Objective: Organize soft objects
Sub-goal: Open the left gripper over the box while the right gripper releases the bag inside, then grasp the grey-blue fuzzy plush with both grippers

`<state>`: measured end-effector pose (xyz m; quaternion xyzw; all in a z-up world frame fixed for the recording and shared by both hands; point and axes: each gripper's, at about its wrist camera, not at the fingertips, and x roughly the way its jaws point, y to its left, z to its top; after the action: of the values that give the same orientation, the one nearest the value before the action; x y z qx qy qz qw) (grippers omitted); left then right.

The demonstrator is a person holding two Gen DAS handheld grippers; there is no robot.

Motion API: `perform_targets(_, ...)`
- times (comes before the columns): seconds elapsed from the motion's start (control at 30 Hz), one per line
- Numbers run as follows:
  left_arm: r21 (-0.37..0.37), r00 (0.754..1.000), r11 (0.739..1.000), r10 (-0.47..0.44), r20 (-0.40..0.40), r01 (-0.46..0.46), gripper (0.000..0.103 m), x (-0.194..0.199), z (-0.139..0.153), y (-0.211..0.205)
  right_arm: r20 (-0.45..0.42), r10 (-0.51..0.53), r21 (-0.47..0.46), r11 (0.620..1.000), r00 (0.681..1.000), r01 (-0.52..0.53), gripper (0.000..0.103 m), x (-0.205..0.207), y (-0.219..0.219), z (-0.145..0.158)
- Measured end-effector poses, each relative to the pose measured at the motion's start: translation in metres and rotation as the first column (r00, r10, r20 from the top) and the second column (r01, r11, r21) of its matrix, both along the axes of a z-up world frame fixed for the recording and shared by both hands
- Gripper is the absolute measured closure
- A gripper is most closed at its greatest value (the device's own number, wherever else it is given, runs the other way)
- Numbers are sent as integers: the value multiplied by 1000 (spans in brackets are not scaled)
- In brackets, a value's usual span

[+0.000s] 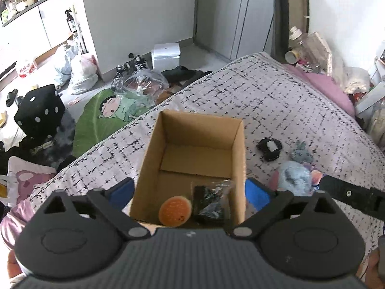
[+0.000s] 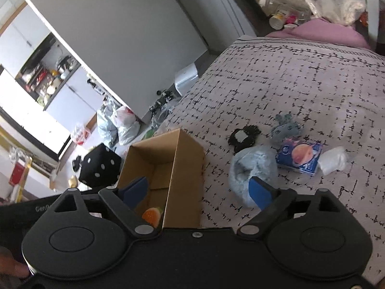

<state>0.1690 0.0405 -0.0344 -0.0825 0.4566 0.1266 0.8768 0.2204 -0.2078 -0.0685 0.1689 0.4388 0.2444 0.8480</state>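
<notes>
A cardboard box [image 1: 192, 159] stands open-topped on the bed [image 1: 276, 91], close to the bed's left edge. Inside, at the near end of its floor, lie an orange round toy [image 1: 175, 212] and, just beside it on the right, a black item in clear wrap [image 1: 211, 204]; the two look to be touching.

To the right of the box, on the checked bedspread, the other soft things sit in a loose group. A fluffy pale blue toy [image 2: 252, 168] is nearest the box. Beyond it lies a flat black item with a white patch [image 2: 244, 138], and to the right of that a small grey-blue plush animal [image 2: 286, 127]. A blue packet with a round picture [image 2: 299, 159] lies between the fluffy toy and a crumpled white thing [image 2: 334, 160].

The left gripper [image 1: 192, 190] hangs over the near end of the box, its blue-tipped fingers spread wide, one on each side of the box, holding nothing. The right gripper [image 2: 199, 190] is likewise spread wide and empty, its left finger over the box opening and its right finger over the fluffy toy.

On the floor past the bed's left edge sit a black dice cushion [image 1: 39, 110] and a green mat [image 1: 108, 113].
</notes>
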Motion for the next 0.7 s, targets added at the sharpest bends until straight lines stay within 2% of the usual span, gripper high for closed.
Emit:
perform_targets(0.07, 2, 1000, 1000, -14, 5, 14, 2, 1, 2, -5, 1, -17, 13, 1000, 1000, 17, 9, 2, -8, 3)
perform_targets(0.33, -4, 998, 998, -59, 25, 59, 2, 10, 7, -28, -7, -97, 66, 993, 995, 97, 9, 14, -42, 6)
perform_targets(0.5, -23, 997, 996, -80, 6, 80, 2, 20, 2, -44, -21, -135, 85, 987, 991, 137, 9, 18, -58, 4)
perform_targets(0.7, -22, 996, 996, -86, -11, 86, 2, 33, -7, -59, -88, -171, 117, 976, 981, 181, 9, 25, -68, -9)
